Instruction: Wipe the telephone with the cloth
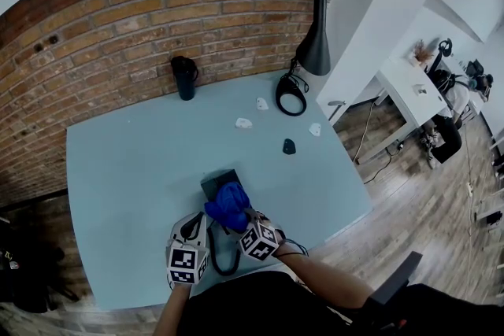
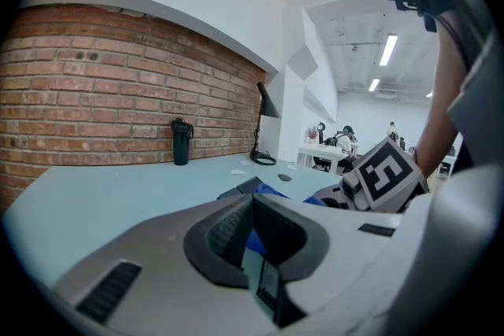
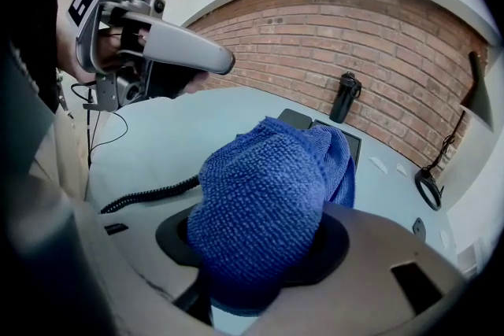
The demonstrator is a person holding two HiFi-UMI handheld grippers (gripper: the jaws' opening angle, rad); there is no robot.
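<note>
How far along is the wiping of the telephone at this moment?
Done: the blue textured cloth is clamped in the jaws of the right gripper.
In hand: it is held over the near edge of the black telephone on the pale blue table; contact is unclear.
Left: the wiping itself, as the telephone's far part lies uncovered.

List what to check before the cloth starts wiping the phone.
1. Cloth grip: right gripper is shut on the blue cloth. Ok.
2. Cloth at the telephone: it sits over the near edge; contact is unclear. Cannot tell.
3. Left gripper: jaws together, nothing held, off to the phone's side. Ok.
4. Phone steadied: neither gripper holds it. Not ok.
5. Coiled cord: it runs toward the cloth and its end is hidden. Cannot tell.
</note>
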